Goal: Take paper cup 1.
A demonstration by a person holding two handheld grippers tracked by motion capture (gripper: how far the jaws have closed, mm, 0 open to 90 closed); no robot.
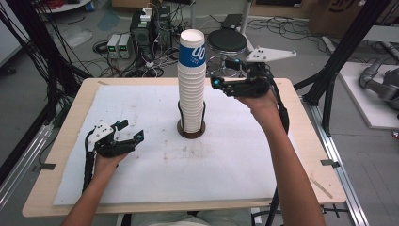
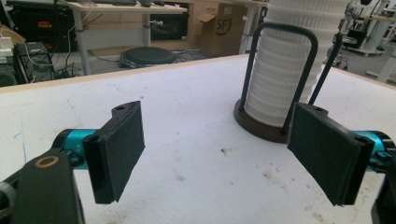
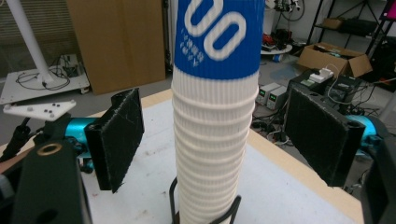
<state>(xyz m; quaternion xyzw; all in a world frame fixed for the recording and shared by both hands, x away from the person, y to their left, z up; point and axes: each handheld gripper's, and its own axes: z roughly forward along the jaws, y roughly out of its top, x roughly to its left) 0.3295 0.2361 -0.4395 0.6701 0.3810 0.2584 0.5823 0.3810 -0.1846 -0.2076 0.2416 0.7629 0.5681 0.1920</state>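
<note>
Both grippers' jaws apart and empty, right gripper (image 1: 215, 79) beside upper cup stack (image 1: 192, 80), left gripper (image 1: 129, 131) low near table (image 1: 66, 136); stack upright in wire holder (image 1: 190, 125), mid-table.

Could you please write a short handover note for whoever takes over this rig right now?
Left gripper: open, nothing between its fingers, low over the white mat, left of the cup stack.
Right gripper: open, raised near the upper part of the stack, not touching it.
The stack stands upright in a wire holder at the middle of the mat; the top cup bears a blue band.
Done: no cup taken off.
Left: probably grip the top cup and lift it away.
</note>
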